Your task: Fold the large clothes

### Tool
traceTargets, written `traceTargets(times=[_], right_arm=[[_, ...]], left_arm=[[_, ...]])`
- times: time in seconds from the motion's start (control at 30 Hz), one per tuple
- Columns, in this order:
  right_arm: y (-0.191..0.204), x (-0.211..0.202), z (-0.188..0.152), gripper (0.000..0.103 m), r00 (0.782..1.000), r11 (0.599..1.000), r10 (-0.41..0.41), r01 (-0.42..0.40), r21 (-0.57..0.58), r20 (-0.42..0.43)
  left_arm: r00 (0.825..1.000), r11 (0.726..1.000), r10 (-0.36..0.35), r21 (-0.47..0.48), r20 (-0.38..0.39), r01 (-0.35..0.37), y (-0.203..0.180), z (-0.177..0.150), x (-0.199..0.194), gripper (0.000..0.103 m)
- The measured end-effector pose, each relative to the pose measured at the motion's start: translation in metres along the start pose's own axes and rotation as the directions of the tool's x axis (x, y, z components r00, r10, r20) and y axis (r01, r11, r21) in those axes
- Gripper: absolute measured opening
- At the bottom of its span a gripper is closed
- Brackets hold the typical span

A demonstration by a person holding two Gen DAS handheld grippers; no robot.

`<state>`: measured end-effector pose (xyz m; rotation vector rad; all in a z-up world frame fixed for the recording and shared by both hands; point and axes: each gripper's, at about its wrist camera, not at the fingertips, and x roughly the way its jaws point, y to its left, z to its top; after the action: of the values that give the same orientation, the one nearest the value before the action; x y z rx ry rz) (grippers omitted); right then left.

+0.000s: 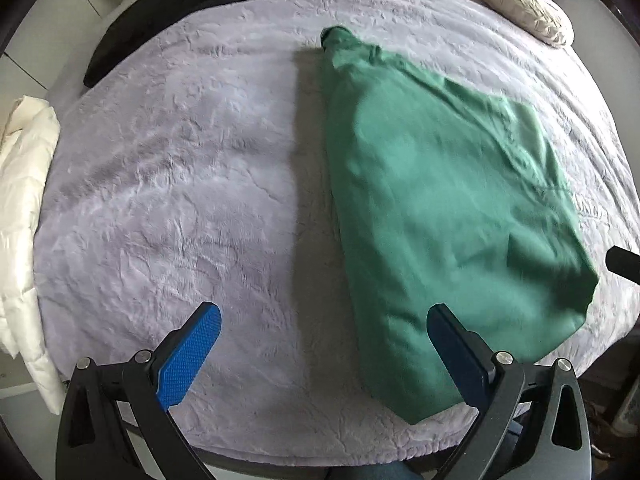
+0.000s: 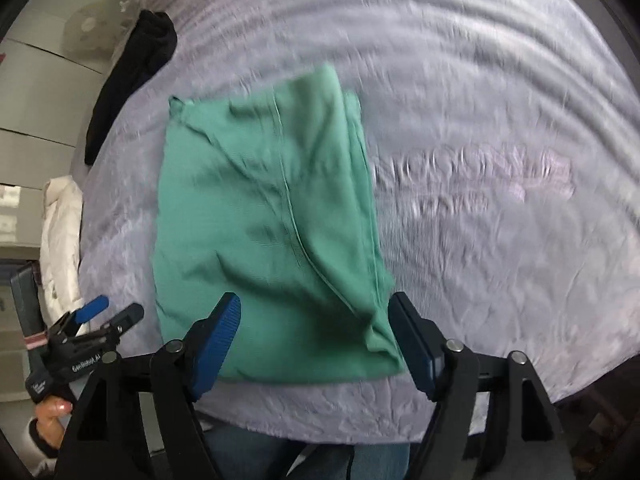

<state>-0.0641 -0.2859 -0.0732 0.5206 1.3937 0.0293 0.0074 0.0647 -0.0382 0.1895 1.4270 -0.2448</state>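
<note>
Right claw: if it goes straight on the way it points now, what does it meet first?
Most likely the green garment lying folded on the grey blanket. The right claw is open above its near edge with nothing in between, though blur makes depth uncertain.

A bed (image 1: 180, 184) is covered by a lilac blanket; a folded green garment (image 1: 440, 208), black clothing (image 1: 168, 20) and a pillow (image 1: 520, 4) are laid on it.
</note>
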Motion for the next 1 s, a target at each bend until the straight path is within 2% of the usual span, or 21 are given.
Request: traceTargets(times=[0.03, 0.13, 0.2, 0.33, 0.57, 0.77, 1.0], right_arm=[[0.003, -0.001, 0.002, 0.079, 1.0, 1.0, -0.012, 0.012, -0.006, 0.002], [0.01, -0.004, 0.011, 0.088, 0.998, 0.998, -0.061, 0.061, -0.013, 0.01], [0.016, -0.007, 0.017, 0.103, 0.993, 0.993, -0.114, 0.115, -0.035, 0.04], [0.025, -0.006, 0.017, 0.103, 0.988, 0.987, -0.151, 0.153, -0.051, 0.043], [0.035, -0.011, 0.017, 0.103, 0.984, 0.983, -0.173, 0.175, -0.061, 0.041], [0.044, -0.019, 0.02, 0.103, 0.967, 0.964, -0.245, 0.25, -0.092, 0.065], [0.047, -0.023, 0.023, 0.103, 0.962, 0.957, -0.262, 0.27, -0.106, 0.08]], left_arm=[[1.0, 1.0, 0.004, -0.001, 0.0, -0.004, -0.005, 0.001, -0.001, 0.103], [1.0, 1.0, 0.002, -0.004, 0.005, -0.002, -0.007, 0.005, -0.004, 0.103], [1.0, 1.0, 0.003, -0.01, 0.006, -0.003, -0.01, 0.006, -0.006, 0.103], [1.0, 1.0, 0.004, -0.016, 0.018, -0.003, -0.012, 0.009, -0.011, 0.103], [0.996, 0.999, 0.006, -0.042, 0.088, -0.003, -0.013, 0.021, -0.034, 0.103], [0.995, 0.999, 0.017, -0.033, 0.096, -0.014, -0.021, 0.025, -0.04, 0.103], [0.995, 0.999, 0.035, 0.008, 0.09, -0.035, -0.032, 0.024, -0.04, 0.103]])
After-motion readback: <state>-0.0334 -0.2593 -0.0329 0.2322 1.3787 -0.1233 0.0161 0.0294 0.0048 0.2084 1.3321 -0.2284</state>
